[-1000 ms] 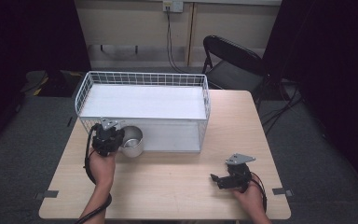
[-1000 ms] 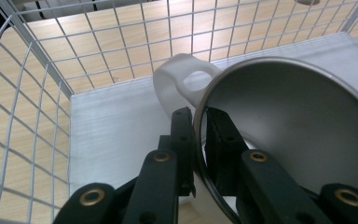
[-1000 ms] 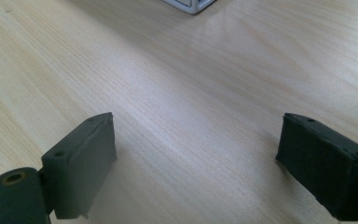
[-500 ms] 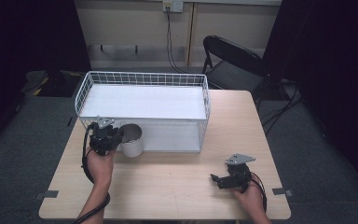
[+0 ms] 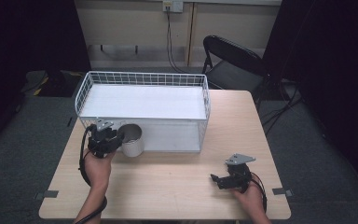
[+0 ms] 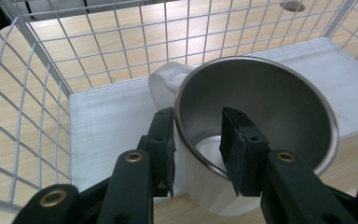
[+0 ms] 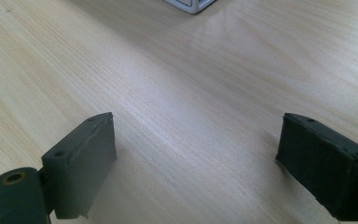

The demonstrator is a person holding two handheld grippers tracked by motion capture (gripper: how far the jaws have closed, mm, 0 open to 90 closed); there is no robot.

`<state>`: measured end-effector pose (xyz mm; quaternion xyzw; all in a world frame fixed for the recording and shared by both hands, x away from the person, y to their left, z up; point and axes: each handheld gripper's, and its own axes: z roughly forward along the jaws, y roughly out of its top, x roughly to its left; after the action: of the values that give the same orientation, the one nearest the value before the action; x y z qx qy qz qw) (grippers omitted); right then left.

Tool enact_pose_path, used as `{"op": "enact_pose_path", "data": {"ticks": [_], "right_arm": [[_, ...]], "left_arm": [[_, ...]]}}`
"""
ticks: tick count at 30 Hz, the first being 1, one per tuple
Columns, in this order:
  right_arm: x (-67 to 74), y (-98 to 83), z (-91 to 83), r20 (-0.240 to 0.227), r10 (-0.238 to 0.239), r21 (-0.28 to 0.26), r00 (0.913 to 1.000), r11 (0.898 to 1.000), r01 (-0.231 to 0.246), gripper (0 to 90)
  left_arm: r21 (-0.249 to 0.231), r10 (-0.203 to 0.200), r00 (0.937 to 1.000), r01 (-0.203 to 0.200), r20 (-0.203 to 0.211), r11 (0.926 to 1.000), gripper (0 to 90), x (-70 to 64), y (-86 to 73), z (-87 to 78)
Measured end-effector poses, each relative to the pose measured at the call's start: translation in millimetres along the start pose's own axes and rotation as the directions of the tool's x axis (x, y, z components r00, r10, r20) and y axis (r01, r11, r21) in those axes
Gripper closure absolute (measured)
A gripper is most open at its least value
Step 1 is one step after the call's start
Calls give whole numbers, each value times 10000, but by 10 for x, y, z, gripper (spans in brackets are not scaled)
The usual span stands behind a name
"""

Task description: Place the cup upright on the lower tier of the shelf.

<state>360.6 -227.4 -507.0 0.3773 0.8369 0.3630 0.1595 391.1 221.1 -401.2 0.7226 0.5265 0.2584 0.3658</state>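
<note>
Left gripper (image 6: 196,154) clamped on our white mug's (image 5: 131,140) steel rim — left of frame, beside the wire basket (image 5: 142,79), right gripper (image 7: 196,163) spread wide, empty — lower right.

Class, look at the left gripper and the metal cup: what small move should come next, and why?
Probably carry the cup forward over the wire basket's wall. The left gripper already pinches the cup's rim, one jaw inside and one outside, and the cup hangs at the basket's near edge. The right gripper waits open over the table.
</note>
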Motion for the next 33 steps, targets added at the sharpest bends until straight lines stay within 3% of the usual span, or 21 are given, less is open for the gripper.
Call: {"op": "enact_pose_path", "data": {"ticks": [2, 8, 15, 33], "right_arm": [[0, 0, 0, 0, -2, 0, 10000, 10000, 2, 105], [0, -1, -1, 3, -9, -6, 10000, 10000, 9, 105], [2, -3, -2, 8, -8, -7, 10000, 10000, 8, 105], [2, -3, -2, 8, -6, -13, 10000, 10000, 6, 105]], "left_arm": [[55, 139, 9999, -139, -4, 9999, 624, -13, 0, -33], [53, 66, 9998, -67, 164, 10000, 548, -16, -26, -105], [-108, 65, 9982, -59, 592, 9999, 394, -34, -53, -201], [68, 452, 9957, -459, 812, 9989, 351, -106, -238, -295]]}}
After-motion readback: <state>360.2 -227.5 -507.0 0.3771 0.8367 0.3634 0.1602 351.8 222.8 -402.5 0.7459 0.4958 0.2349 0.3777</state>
